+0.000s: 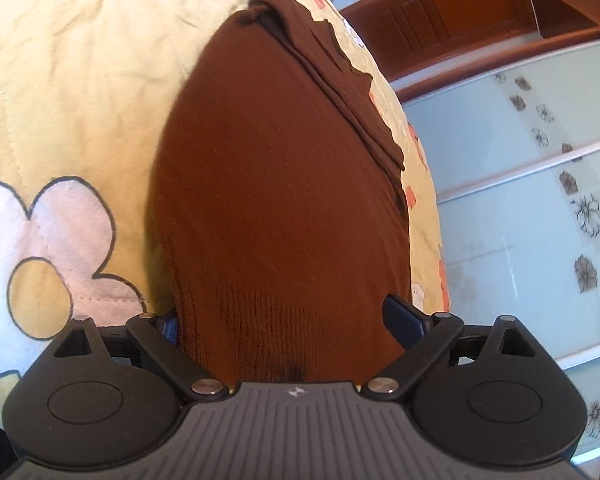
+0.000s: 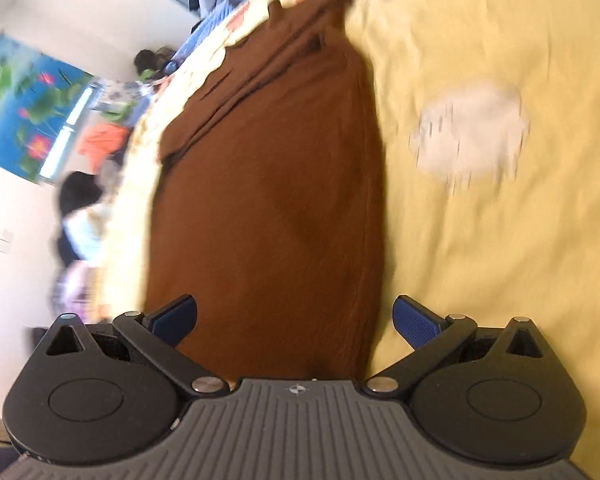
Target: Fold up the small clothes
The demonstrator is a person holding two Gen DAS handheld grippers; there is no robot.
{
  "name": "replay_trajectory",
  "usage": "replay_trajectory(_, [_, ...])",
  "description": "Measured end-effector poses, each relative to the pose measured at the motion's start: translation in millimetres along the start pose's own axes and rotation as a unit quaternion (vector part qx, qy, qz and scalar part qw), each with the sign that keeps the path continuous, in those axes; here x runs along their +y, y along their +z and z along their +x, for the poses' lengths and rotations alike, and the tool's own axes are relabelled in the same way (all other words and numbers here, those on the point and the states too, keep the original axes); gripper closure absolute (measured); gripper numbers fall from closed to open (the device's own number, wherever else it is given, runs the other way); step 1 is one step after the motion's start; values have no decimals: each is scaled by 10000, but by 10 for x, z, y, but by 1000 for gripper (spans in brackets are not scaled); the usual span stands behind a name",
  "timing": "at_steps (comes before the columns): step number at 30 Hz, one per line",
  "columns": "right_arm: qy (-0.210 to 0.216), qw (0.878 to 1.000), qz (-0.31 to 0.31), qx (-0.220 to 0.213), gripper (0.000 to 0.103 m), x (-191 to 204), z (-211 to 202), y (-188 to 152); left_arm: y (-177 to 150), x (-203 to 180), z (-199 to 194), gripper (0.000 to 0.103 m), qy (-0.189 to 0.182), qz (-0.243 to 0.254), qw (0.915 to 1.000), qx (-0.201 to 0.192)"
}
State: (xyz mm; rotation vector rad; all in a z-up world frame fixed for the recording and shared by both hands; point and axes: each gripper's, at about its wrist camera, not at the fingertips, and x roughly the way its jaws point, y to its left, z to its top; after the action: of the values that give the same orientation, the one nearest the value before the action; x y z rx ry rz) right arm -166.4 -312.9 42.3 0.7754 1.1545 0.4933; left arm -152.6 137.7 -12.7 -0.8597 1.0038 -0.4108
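Observation:
A brown knit garment lies folded lengthwise on a yellow quilt. Its near ribbed end runs between the jaws of my left gripper, which are wide apart; the left blue pad is partly hidden by the cloth. In the right wrist view the same garment stretches away from my right gripper, whose blue pads stand wide apart on either side of the near end. Neither gripper pinches the cloth. The right view is blurred by motion.
The quilt has white flower patches. A wooden cabinet and frosted sliding glass doors stand past the bed's edge on the left view's right. In the right view, other clothes and a flower picture lie past the bed.

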Motion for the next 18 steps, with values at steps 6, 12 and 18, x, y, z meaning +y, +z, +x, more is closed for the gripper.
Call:
replay_trajectory(6, [635, 9965, 427, 350, 1, -71, 91, -51, 12, 5, -1, 53, 231, 58, 9996, 158])
replay_trajectory(12, [230, 9977, 476, 433, 85, -108, 169, -64, 11, 2, -5, 84, 570, 223, 9978, 240])
replay_trajectory(18, [451, 9982, 337, 226, 88, -77, 156, -16, 102, -221, -44, 97, 719, 794, 9942, 94])
